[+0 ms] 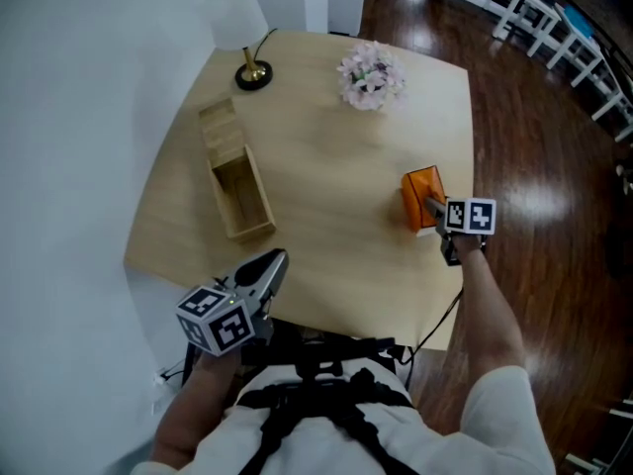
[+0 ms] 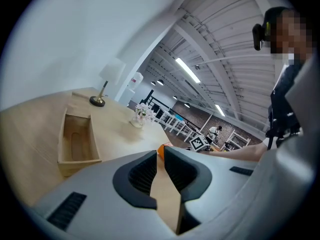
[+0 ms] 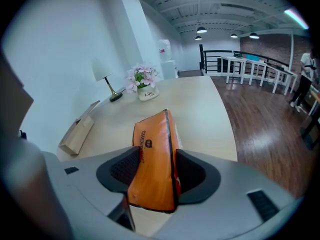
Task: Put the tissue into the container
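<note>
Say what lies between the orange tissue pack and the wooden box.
Head view: only bare light wooden tabletop between the orange tissue pack and the open wooden box.

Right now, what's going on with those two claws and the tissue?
Right gripper shut on orange tissue pack. Left gripper empty, jaws barely apart. Nothing lies between pack and wooden container.
</note>
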Tool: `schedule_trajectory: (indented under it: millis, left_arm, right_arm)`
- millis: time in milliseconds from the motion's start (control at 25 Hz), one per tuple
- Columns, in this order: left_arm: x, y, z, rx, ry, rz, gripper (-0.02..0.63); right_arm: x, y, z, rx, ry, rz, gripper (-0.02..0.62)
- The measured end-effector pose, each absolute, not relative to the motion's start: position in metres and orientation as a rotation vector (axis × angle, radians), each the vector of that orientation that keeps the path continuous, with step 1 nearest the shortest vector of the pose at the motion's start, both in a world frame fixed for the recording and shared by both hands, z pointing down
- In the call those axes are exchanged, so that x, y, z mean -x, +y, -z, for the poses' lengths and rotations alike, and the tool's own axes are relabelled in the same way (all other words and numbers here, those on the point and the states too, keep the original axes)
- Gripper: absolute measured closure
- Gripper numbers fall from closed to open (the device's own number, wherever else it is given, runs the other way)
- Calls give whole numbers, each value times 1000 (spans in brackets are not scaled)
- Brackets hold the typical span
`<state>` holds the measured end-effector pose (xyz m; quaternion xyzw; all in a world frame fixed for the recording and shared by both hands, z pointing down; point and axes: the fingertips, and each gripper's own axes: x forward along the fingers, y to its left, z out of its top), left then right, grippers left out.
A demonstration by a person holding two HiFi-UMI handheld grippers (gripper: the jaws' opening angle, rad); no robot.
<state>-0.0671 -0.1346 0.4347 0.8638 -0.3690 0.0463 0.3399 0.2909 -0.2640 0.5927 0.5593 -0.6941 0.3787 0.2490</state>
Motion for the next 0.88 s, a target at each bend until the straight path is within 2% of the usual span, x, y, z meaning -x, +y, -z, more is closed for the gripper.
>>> schedule_trajectory:
  millis: [280,880]
  left_arm:
    - [81,-144,-434,-2251,-975,-108,575]
    - [123,-158,-434,-2242,-970,-56,574]
  right_arm:
    - [-277,-256,-570,-1594,-1928,-1069,371]
    - [-194,-260,-530,-1587,-2053,-1067,387]
